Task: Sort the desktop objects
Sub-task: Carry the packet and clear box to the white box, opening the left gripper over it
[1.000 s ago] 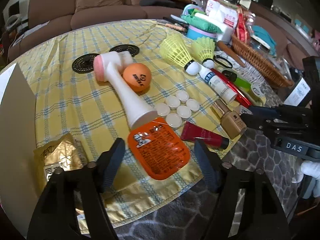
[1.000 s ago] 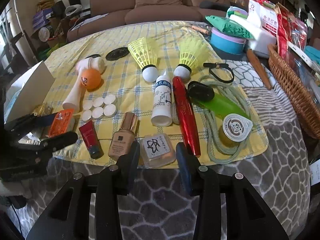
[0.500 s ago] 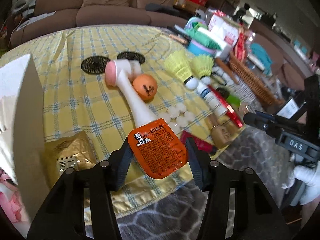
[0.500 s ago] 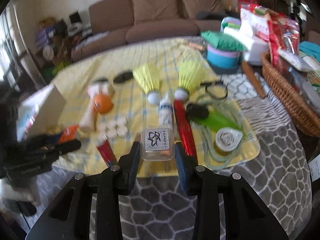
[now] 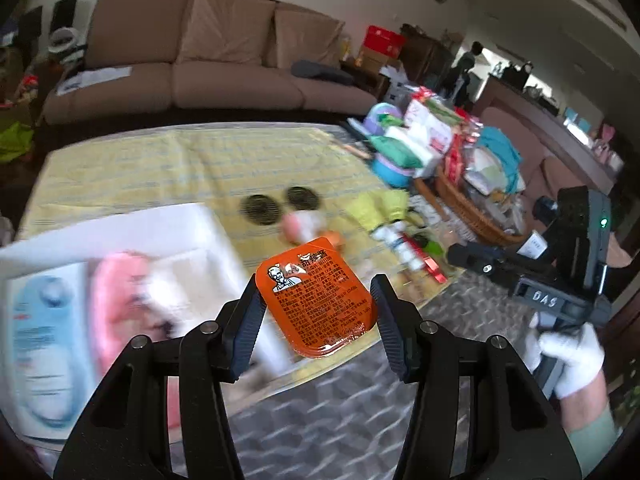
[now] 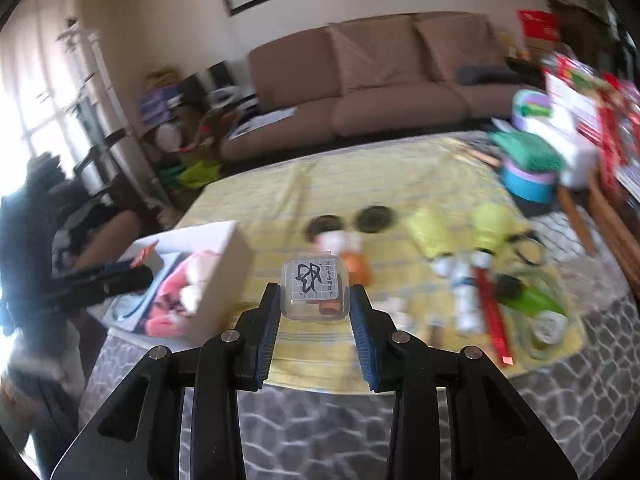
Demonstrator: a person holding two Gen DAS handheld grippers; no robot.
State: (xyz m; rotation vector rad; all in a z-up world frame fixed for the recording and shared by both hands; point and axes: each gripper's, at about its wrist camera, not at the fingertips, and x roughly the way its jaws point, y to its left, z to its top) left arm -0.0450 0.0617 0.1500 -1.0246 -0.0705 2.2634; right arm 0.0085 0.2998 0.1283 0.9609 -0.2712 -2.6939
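Left wrist view: the left gripper (image 5: 316, 304) is clamped on an orange sauce packet (image 5: 316, 300), its fingers (image 5: 246, 326) pressing the two side edges. The packet is lifted clear of the counter (image 5: 168, 168), printed lid tilted up toward the camera, its long axis running away along the fingers with the narrower end farthest out. The open white box (image 5: 160, 224) lies just to the left below it, with pink and blue items blurred inside. This looks like the carry step; the next move calls for swinging left over the box opening and releasing.

Right wrist view: the right gripper (image 6: 316, 300) is closed on a small clear case (image 6: 314, 290) with a gridded label, held level above the yellow cloth (image 6: 360, 176). The case is nearly square, so no long axis is clear; its label faces up and toward the camera. The white box sits to the left, well apart, so a leftward carry seems needed.
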